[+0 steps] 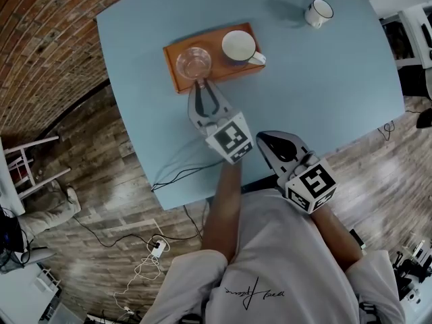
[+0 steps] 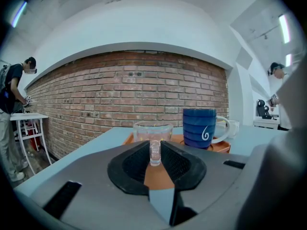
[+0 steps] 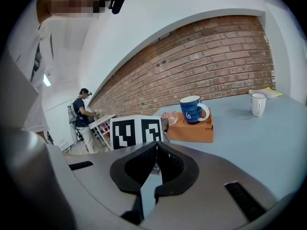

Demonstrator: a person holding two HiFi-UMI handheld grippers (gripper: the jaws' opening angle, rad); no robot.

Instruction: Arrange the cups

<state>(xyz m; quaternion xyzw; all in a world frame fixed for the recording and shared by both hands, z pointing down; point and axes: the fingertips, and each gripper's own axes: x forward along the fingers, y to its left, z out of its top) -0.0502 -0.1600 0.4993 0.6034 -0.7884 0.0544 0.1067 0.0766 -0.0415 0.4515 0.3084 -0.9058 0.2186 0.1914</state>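
While the glass cup (image 1: pixel 194 62) and the blue mug (image 1: pixel 239 46) sat side by side on the orange tray (image 1: pixel 174 79), a white mug (image 1: pixel 318 12) stood alone at two o'clock on the tabletop (image 1: pixel 304 93), so the job looked about two-thirds done. The left tongs (image 1: pixel 202 84) gripped the glass cup's handle from six o'clock. The right tongs (image 1: pixel 264 140), clenched on nothing, hung at five o'clock.

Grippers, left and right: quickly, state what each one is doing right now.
Left gripper: closed on the handle of the glass cup.
Right gripper: closed, holding nothing.
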